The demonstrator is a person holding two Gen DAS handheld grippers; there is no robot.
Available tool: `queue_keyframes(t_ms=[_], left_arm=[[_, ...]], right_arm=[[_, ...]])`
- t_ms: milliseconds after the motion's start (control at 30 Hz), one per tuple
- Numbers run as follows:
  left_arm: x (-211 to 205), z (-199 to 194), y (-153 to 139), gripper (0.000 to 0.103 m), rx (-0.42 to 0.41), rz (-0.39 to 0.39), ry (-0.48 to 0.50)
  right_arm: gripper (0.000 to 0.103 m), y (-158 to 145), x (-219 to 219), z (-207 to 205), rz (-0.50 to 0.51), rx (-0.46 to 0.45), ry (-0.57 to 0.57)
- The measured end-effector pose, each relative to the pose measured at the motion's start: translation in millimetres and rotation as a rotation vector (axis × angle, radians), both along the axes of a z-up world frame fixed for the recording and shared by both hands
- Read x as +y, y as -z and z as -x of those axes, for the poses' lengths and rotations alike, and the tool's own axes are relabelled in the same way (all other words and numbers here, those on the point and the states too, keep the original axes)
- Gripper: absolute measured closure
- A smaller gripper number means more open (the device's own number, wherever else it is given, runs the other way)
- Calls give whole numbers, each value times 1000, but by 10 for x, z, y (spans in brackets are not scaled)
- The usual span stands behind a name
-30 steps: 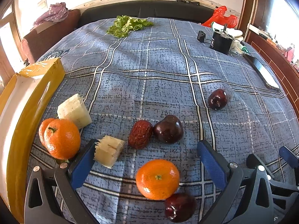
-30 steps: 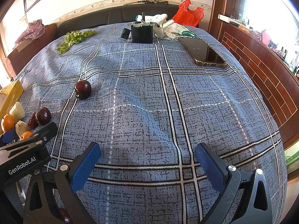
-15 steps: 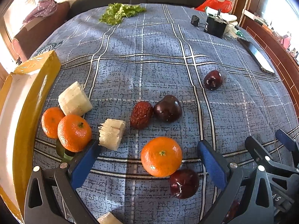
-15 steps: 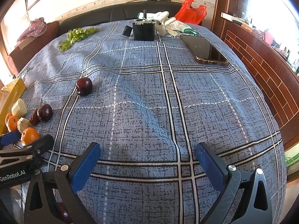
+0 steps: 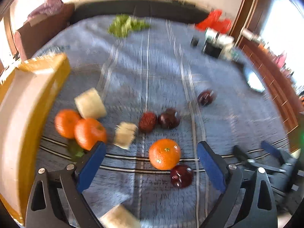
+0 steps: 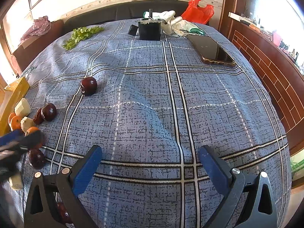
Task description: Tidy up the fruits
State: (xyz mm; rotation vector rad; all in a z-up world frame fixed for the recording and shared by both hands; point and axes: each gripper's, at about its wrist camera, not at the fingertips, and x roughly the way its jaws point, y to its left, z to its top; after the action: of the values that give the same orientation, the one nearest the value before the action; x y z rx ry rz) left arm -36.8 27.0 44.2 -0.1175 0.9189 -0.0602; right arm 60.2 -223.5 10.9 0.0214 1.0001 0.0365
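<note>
Here no writing reads; both blue-padded claws, left [image 5: 150,157] and right [image 6: 150,161], gape empty, the left framing a round orange mandarin [image 5: 164,153].

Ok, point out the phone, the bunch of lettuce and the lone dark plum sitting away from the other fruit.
phone [image 6: 212,50], right wrist view, middle of the dark screen.
lettuce [image 6: 81,34], right wrist view, centre of the leafy bunch.
lone dark plum [image 6: 88,85], right wrist view, middle of its glossy skin.

Phone [image 6: 213,51], gloves [image 6: 172,21], red bag [image 6: 198,11] on tablecloth [image 6: 152,104].
</note>
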Motion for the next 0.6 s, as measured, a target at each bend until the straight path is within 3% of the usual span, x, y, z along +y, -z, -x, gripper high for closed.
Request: queue_keyframes(t_ms=[133, 233, 400, 600], left_arm=[[280, 429, -507, 7, -184, 0, -40], [617, 917, -890, 6, -320, -51, -116], [1250, 1565, -1336, 6, -448, -140, -278], [1820, 1800, -1615, 4, -544, -42, -415]], right_arm=[[0, -12, -30, 23, -24, -9, 3], [0, -29, -98, 69, -69, -21, 6], [0, -31, -121, 69, -82, -26, 16], [0, -22, -107, 56, -67, -19, 13]])
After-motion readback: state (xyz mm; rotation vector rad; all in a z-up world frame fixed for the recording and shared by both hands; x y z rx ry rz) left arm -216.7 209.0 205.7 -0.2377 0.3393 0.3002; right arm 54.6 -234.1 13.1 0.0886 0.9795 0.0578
